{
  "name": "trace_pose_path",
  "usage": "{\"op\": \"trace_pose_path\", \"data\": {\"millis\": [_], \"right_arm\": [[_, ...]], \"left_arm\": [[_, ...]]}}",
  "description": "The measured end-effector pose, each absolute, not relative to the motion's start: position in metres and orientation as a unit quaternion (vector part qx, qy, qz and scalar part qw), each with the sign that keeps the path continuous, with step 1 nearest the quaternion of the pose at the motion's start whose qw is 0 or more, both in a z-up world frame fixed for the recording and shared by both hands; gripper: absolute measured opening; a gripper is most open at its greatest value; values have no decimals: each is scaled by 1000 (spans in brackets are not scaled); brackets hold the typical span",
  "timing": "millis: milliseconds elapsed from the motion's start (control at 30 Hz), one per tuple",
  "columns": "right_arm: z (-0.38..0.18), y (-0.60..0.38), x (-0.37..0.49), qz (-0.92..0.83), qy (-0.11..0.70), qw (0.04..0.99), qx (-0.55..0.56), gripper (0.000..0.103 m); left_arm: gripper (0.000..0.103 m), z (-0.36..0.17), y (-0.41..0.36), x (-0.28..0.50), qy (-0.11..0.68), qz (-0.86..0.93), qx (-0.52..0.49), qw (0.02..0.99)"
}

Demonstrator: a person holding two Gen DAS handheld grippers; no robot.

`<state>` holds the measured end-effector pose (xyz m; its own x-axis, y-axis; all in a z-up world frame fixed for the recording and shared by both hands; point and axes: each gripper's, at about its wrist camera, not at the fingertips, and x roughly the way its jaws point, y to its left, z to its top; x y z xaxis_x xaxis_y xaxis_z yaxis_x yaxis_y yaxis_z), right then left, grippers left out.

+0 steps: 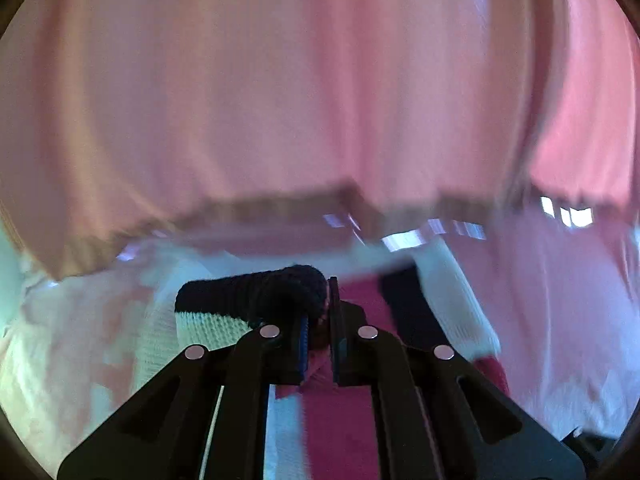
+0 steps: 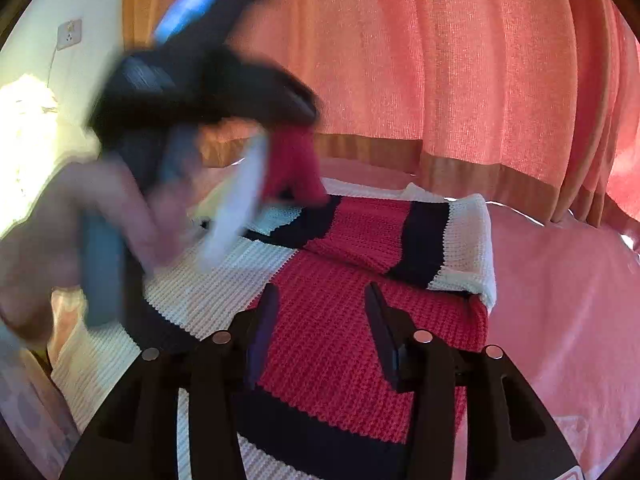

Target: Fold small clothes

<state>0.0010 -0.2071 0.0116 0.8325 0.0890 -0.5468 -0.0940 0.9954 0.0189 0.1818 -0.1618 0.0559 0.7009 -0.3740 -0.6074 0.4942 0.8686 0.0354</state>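
Red, navy and white knit sweater [image 2: 360, 320] lies half folded: left gripper [image 1: 319, 332] fingers are clamped on a lifted edge, right gripper [image 2: 320, 320] fingers apart, fold unfinished.

Pink curtain [image 2: 460, 72] hangs behind pink bedspread [image 2: 560, 300]; wall socket [image 2: 69, 34] left.

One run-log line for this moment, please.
left gripper: shut on striped knit sweater, lifting an edge | right gripper: open above it
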Motion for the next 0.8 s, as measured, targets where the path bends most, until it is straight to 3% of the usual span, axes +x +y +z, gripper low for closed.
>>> {"op": "trace_pose_path", "data": {"millis": [67, 133, 200, 300, 367, 567, 800], "right_arm": [[10, -210, 3, 48, 298, 953, 0, 52], [9, -213, 4, 42, 304, 952, 0, 54], [11, -218, 4, 35, 304, 952, 1, 57], [15, -232, 9, 25, 303, 952, 23, 60], [17, -237, 12, 15, 299, 954, 30, 61], [15, -183, 22, 65, 303, 950, -44, 63], [-25, -120, 61, 100, 354, 927, -71, 67]], "left_arm": [[13, 30, -170, 184, 333, -238, 104, 906], [23, 14, -166, 193, 351, -227, 104, 903], [52, 13, -138, 203, 353, -205, 89, 908], [76, 27, -87, 203, 356, -189, 29, 914], [80, 32, -44, 204, 357, -172, -26, 918], [80, 29, 28, 220, 386, -154, -145, 898], [80, 22, 33, 215, 394, -137, -108, 903]]}}
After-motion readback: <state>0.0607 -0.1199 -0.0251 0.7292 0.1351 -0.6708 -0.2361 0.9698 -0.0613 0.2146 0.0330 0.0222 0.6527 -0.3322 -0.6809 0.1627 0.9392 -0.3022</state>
